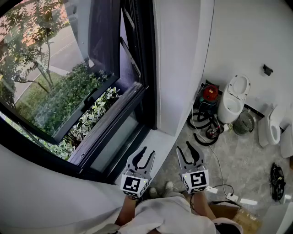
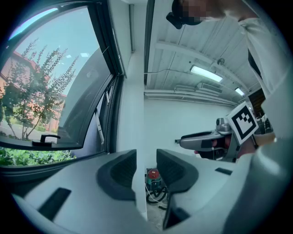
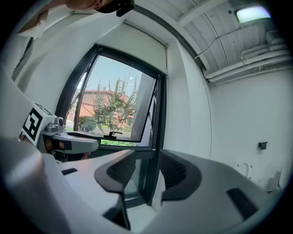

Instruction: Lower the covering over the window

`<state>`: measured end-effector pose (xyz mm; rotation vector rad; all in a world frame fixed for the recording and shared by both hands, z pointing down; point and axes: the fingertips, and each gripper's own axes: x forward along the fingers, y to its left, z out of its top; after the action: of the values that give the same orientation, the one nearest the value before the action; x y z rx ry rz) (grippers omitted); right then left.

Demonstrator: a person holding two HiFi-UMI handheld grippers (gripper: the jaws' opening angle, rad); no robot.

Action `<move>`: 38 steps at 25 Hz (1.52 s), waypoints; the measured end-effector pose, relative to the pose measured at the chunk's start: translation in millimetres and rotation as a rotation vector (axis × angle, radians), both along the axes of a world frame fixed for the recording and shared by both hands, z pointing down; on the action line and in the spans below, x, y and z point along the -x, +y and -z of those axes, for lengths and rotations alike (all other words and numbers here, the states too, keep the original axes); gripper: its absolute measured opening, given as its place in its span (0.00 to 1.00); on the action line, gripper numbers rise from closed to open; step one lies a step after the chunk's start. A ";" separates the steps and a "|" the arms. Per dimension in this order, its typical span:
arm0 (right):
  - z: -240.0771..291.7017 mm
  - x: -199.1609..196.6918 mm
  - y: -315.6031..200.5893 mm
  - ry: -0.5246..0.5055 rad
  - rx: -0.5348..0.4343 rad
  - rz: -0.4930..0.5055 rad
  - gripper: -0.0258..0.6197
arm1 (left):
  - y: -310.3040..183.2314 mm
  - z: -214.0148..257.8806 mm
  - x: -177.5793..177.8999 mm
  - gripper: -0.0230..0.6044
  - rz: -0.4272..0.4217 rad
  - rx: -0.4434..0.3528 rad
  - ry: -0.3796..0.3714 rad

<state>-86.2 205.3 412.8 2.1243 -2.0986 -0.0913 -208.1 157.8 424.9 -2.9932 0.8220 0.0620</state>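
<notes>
Hovering level before open window (image 1: 55,87) — left gripper (image 1: 147,153), right gripper (image 1: 186,150) — fingers (image 2: 116,174) spread, empty.

Daylight pours in through the window (image 1: 68,82), the main source here: bright on the greenery (image 1: 68,98) outside, softer on the white wall (image 1: 183,55). The head view bends hard at its edges, with black corners all round. In the left gripper view a ceiling strip light (image 2: 206,73) glows, slightly blown out. In the right gripper view another lamp (image 3: 249,13) flares in the top corner. Up close, the left claw (image 2: 146,171) and right claw (image 3: 153,176) sit soft, shaded and out of focus. The floor (image 1: 247,155) is dimmer, its shadows faint.
</notes>
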 end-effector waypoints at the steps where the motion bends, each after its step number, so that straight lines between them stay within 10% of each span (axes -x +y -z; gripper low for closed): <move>1: -0.5 1.4 -2.1 -0.003 0.001 0.012 0.27 | -1.4 0.7 -0.3 0.24 0.002 -0.002 0.001; 17: -4.2 -9.4 -51.2 0.003 -0.044 0.065 0.19 | -41.3 1.2 -19.0 0.22 0.033 -0.030 0.002; 38: -22.1 -109.6 -137.4 -0.060 0.006 0.242 0.16 | -120.9 -18.5 -127.6 0.19 0.177 -0.005 -0.054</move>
<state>23.4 67.9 434.9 1.8820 -2.3786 -0.0495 -80.5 36.9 443.4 -2.8886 1.0738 -0.0210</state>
